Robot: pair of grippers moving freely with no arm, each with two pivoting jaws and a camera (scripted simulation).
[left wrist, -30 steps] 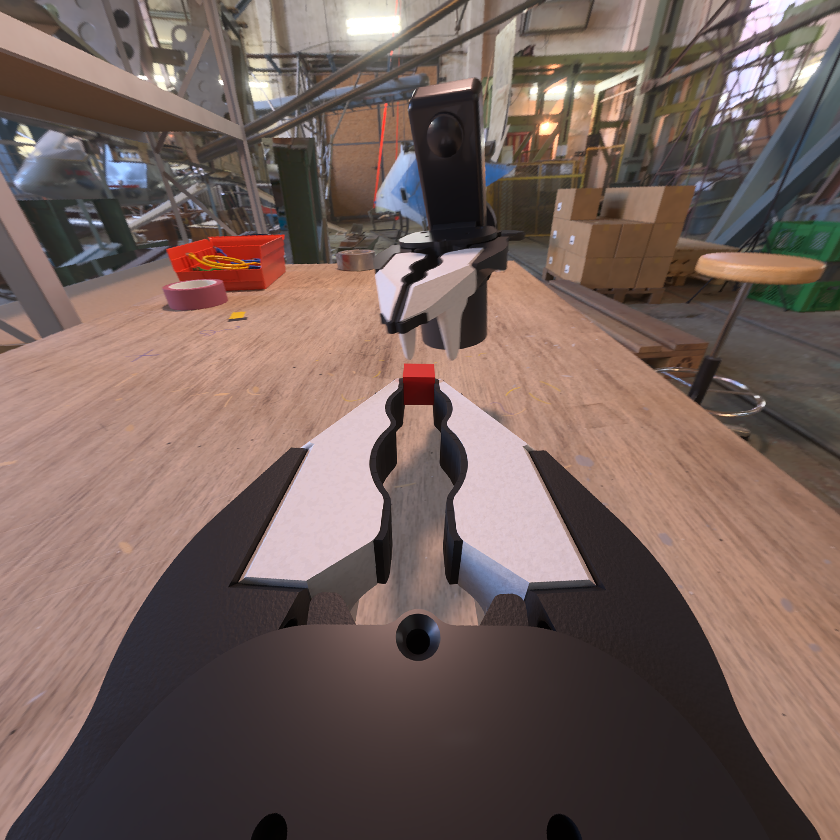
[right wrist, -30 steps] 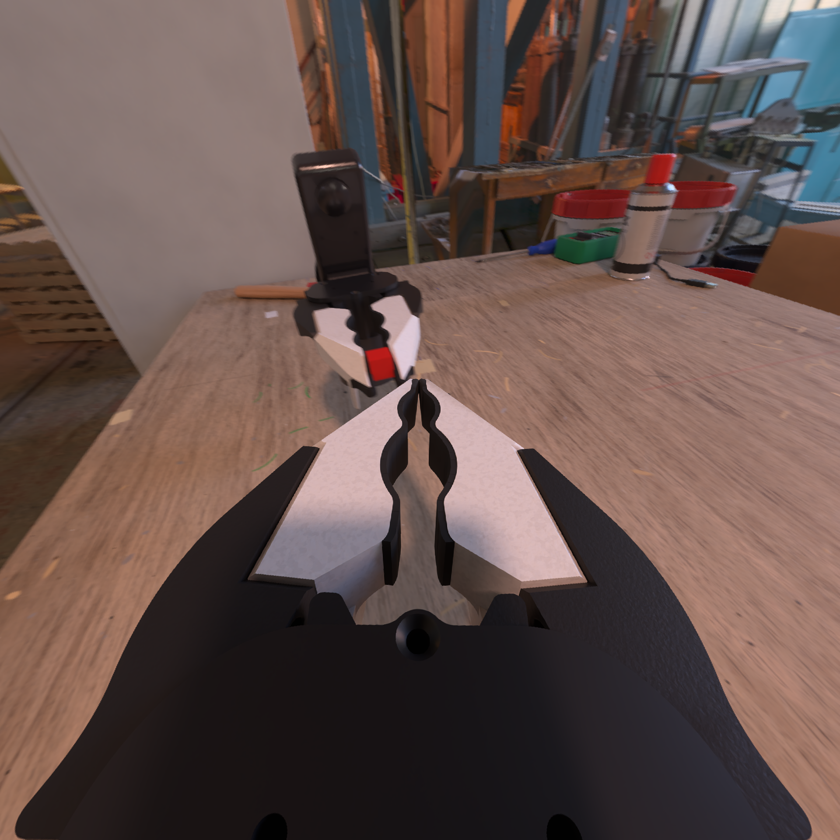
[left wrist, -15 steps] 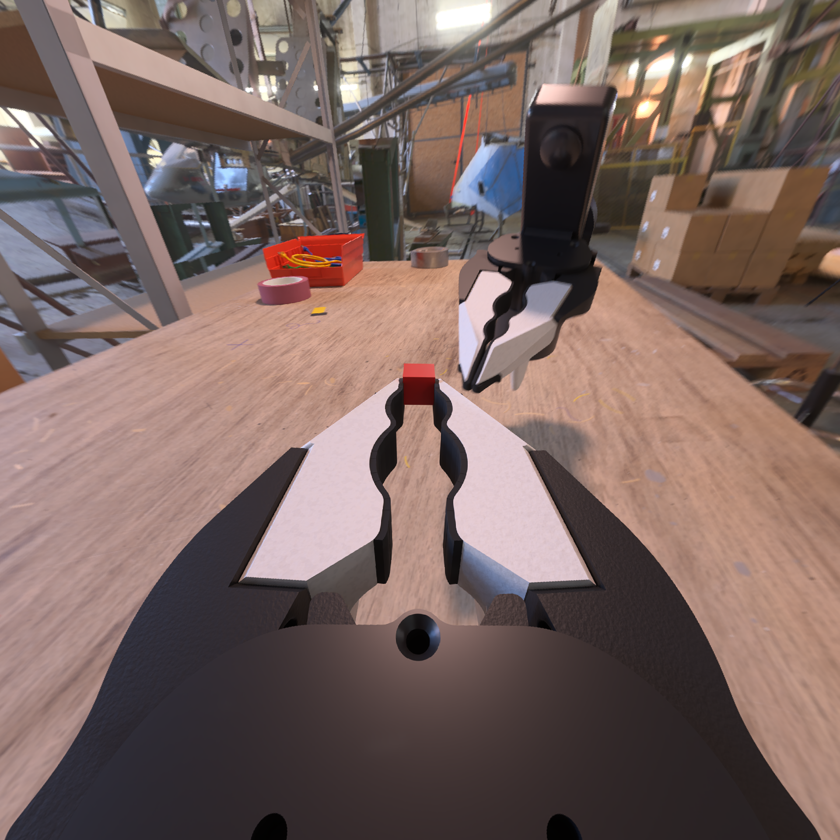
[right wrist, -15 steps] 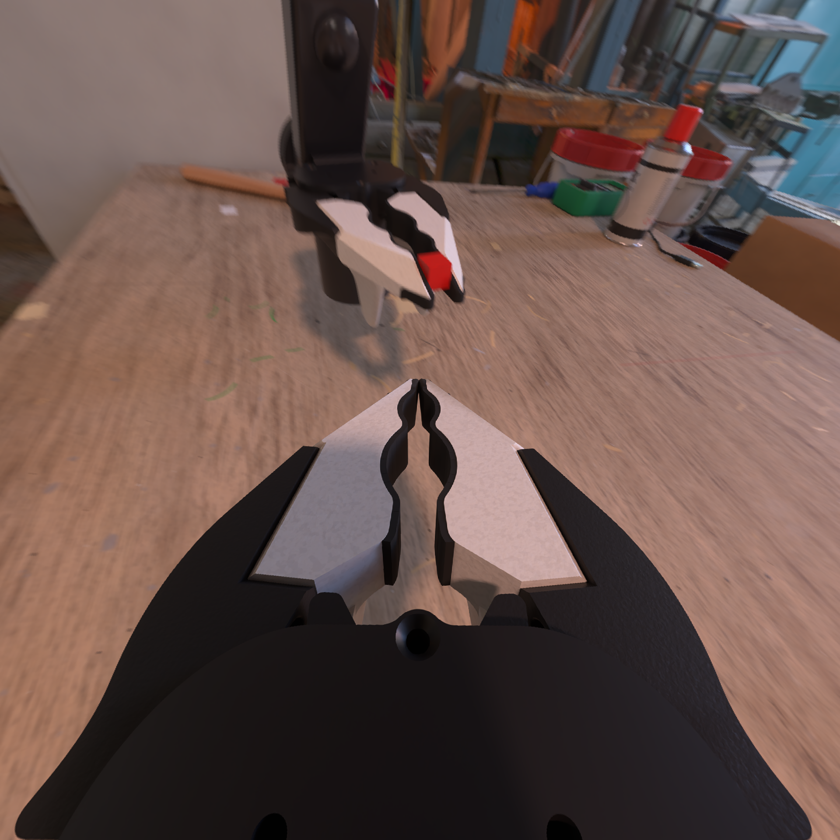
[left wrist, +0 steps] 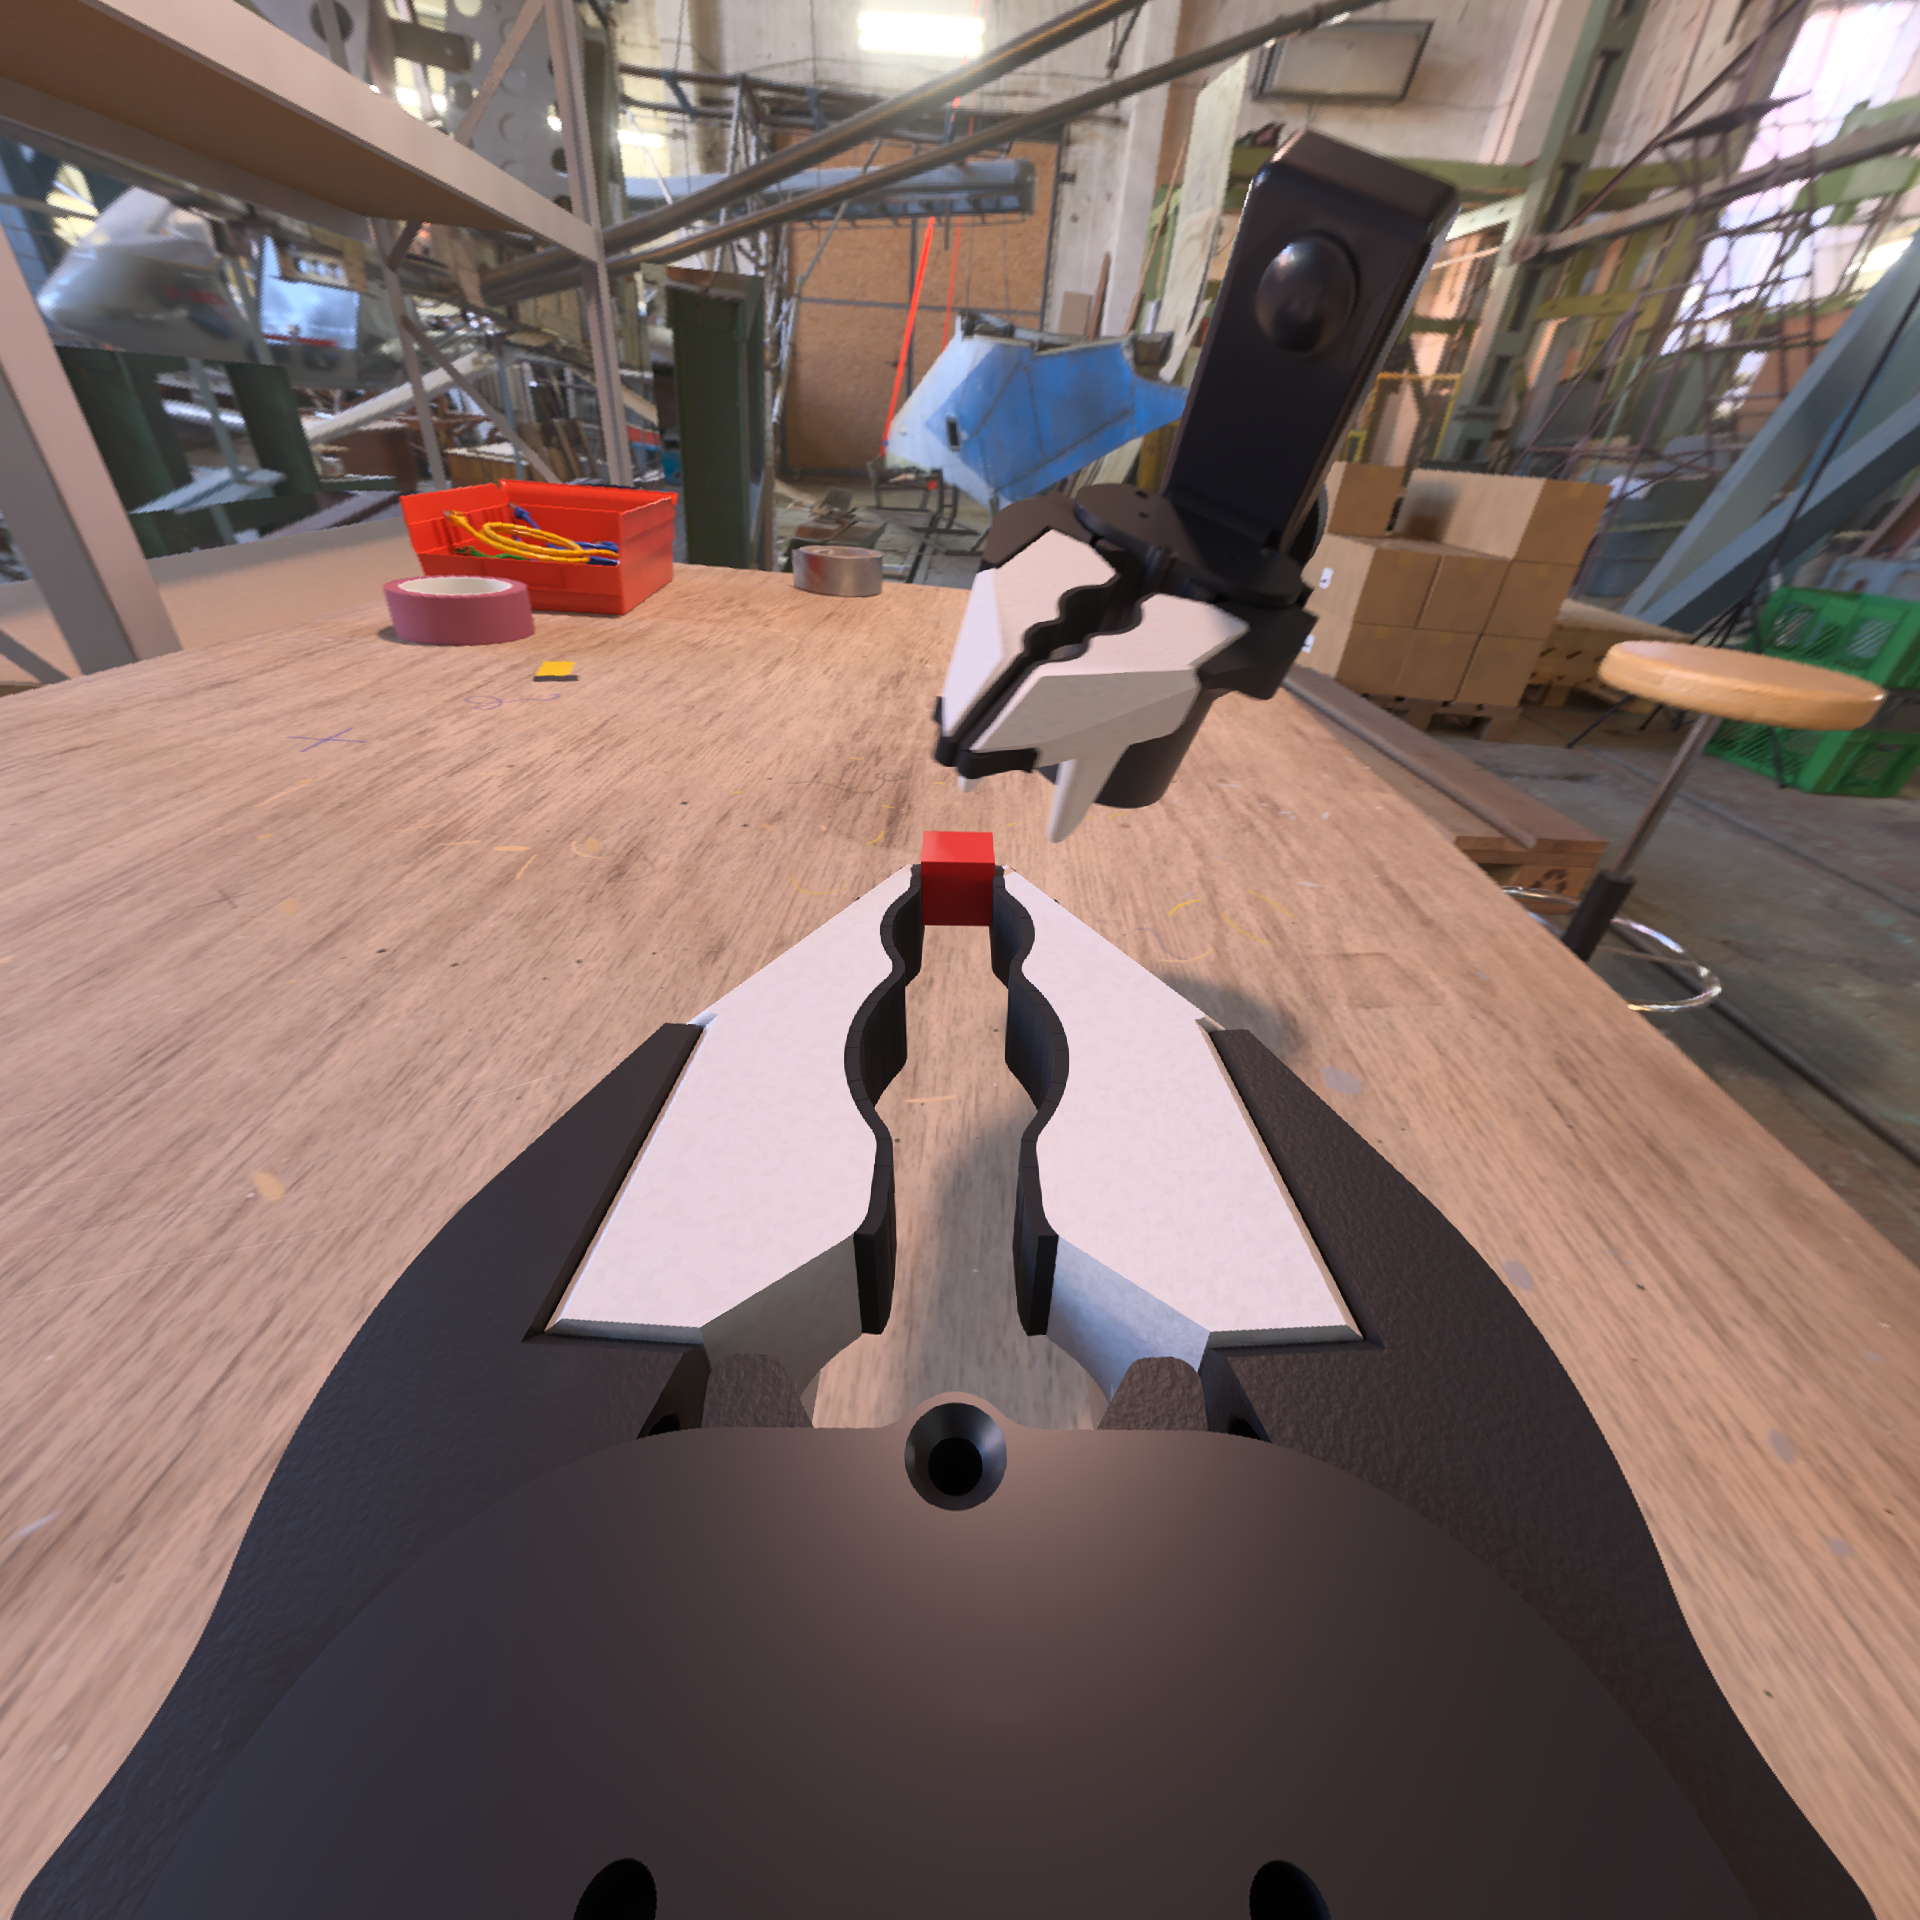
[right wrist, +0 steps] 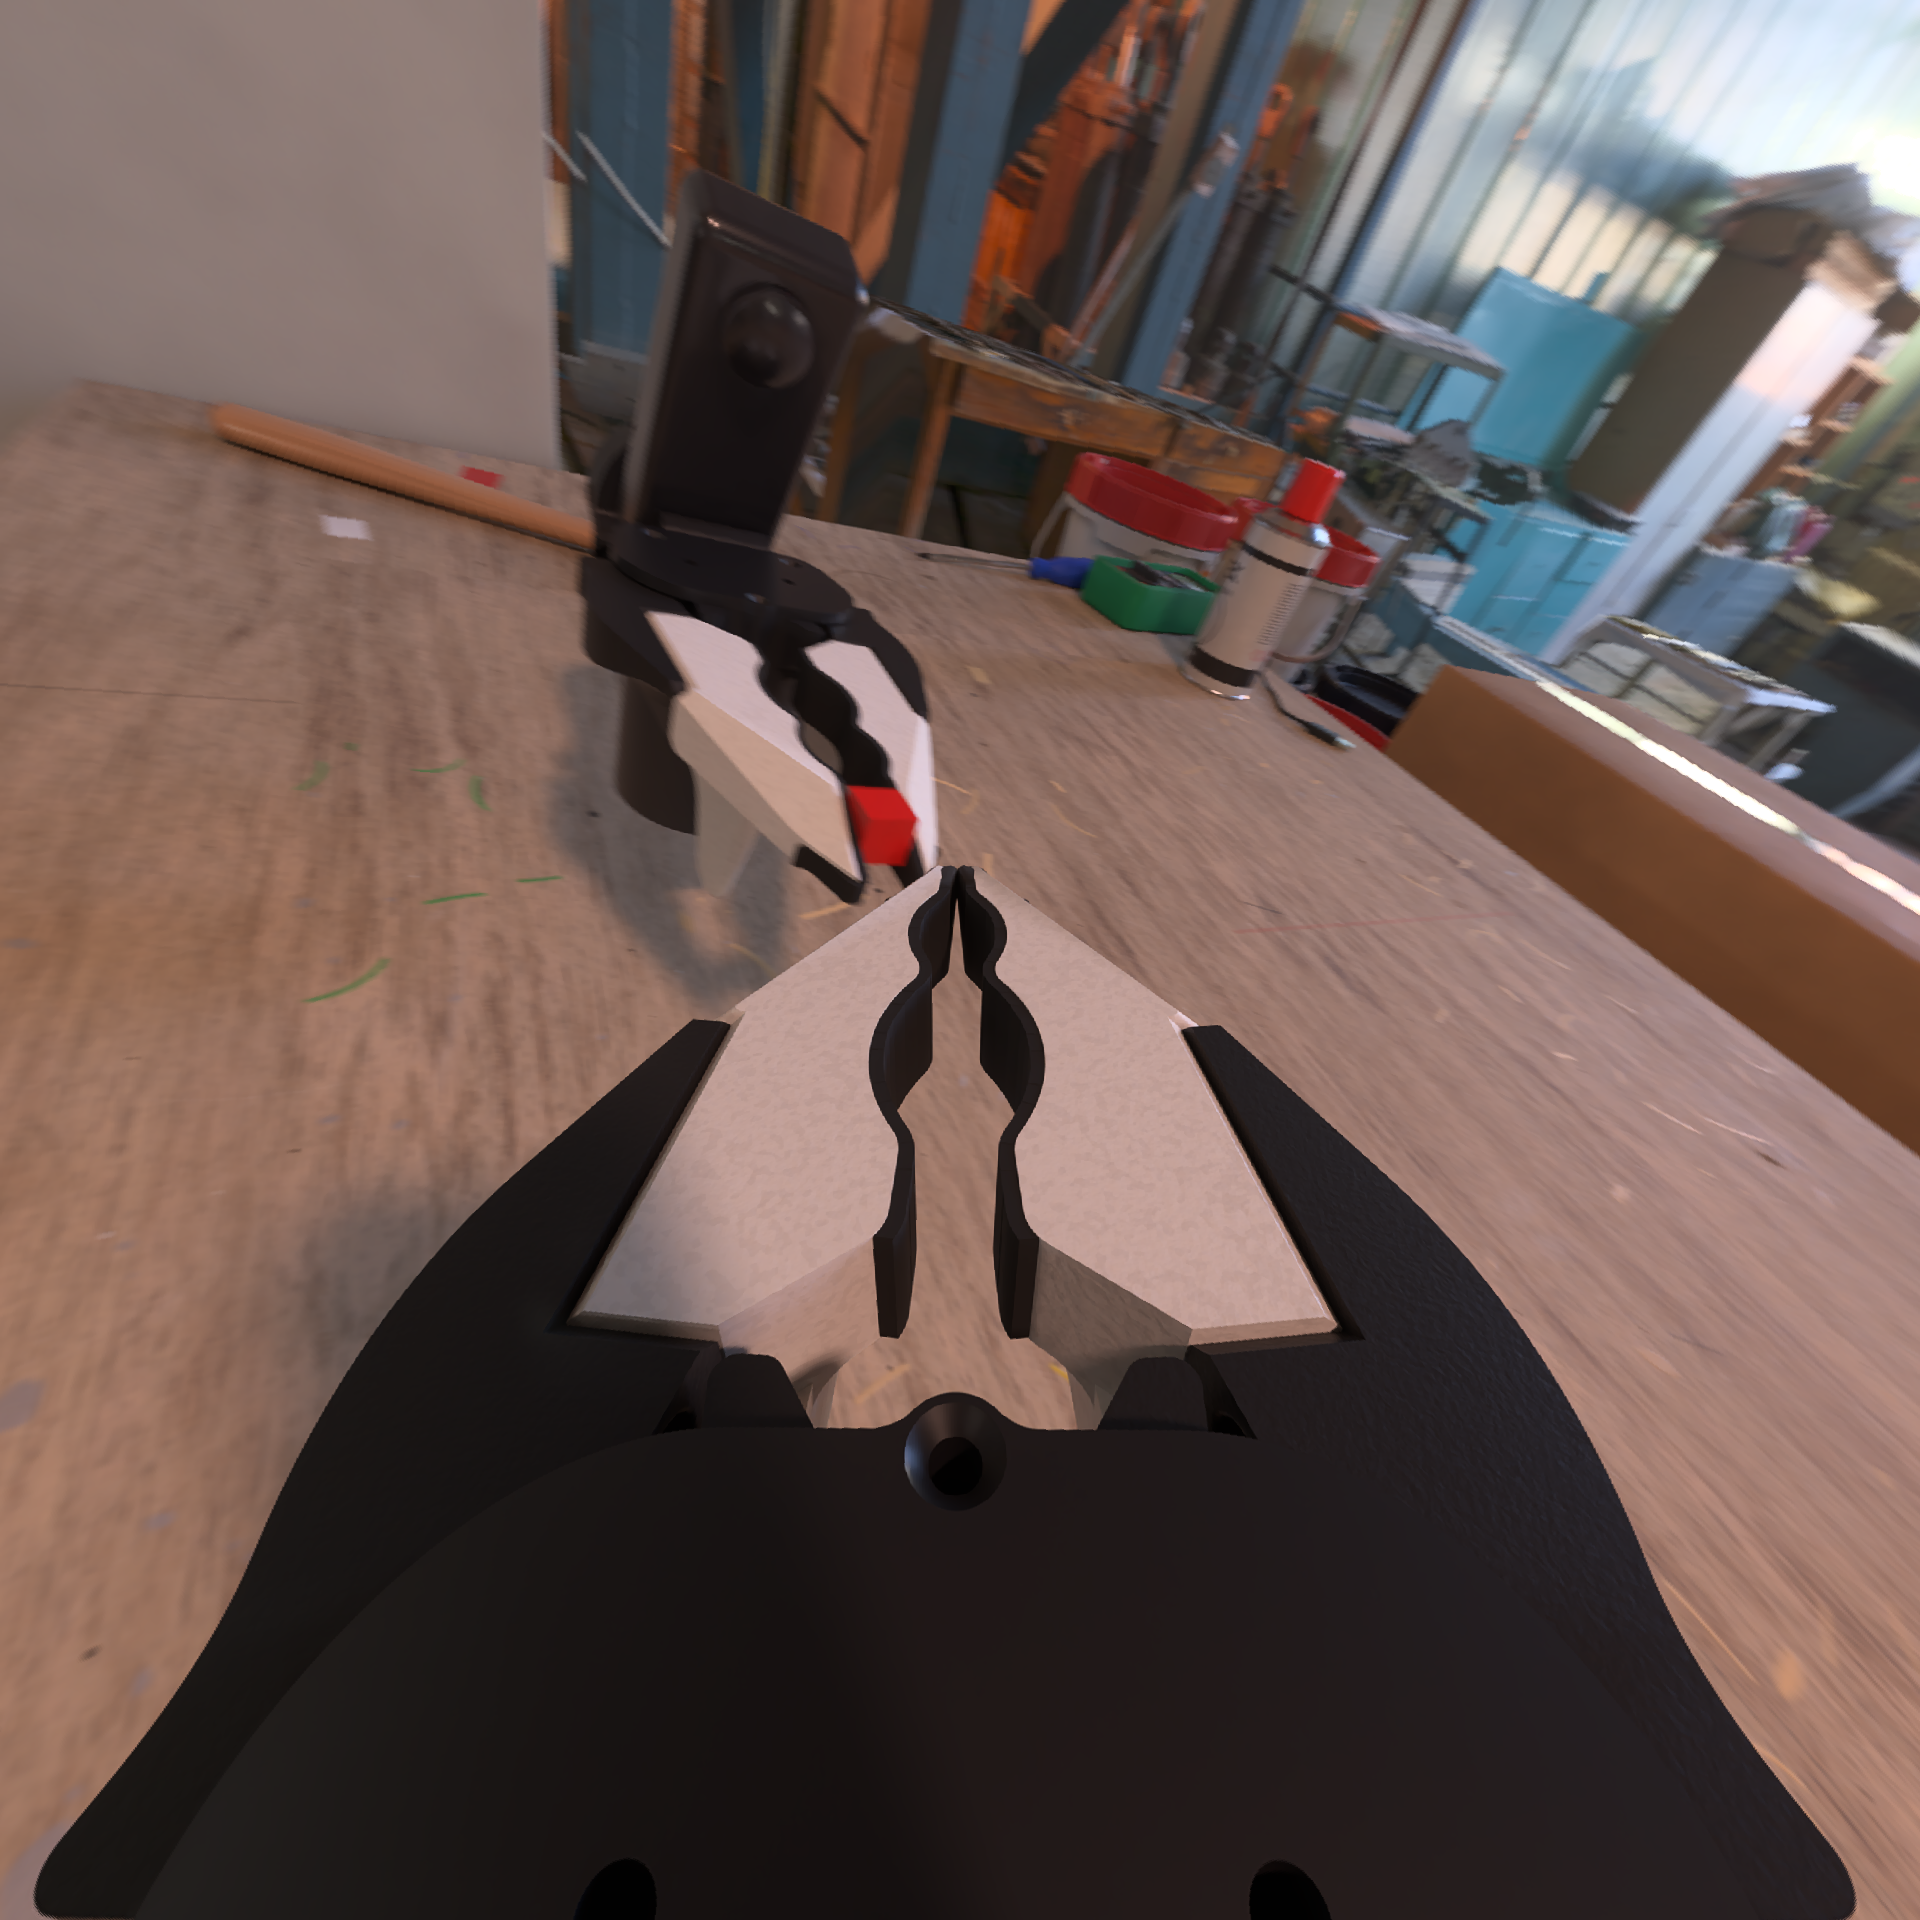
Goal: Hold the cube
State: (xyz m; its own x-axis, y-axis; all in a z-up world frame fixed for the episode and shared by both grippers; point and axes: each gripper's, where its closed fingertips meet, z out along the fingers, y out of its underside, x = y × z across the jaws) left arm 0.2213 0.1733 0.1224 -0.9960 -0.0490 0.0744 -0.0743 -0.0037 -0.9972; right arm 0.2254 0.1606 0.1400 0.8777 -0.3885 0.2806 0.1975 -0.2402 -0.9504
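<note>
A small red cube (left wrist: 957, 878) sits pinched between the fingertips of my left gripper (left wrist: 957, 883), held above the wooden table (left wrist: 312, 935). The right wrist view shows the same cube (right wrist: 880, 824) in the left gripper (right wrist: 883, 847), just ahead and left of my right gripper (right wrist: 957, 875). My right gripper is shut and empty, its tips touching. In the left wrist view it hovers tilted (left wrist: 961, 764) just beyond and right of the cube, apart from it.
A red bin (left wrist: 540, 542), pink tape roll (left wrist: 459, 608), grey tape roll (left wrist: 837, 569) and yellow chip (left wrist: 555, 670) lie at the far table end. A spray can (right wrist: 1262, 587), green tape holder (right wrist: 1143, 592), wooden handle (right wrist: 395, 476) and brown box (right wrist: 1662, 831) show in the right wrist view.
The right gripper has tilted and swung in towards the cube, its tips now close beside it. The left gripper keeps the cube gripped and has turned slightly.
</note>
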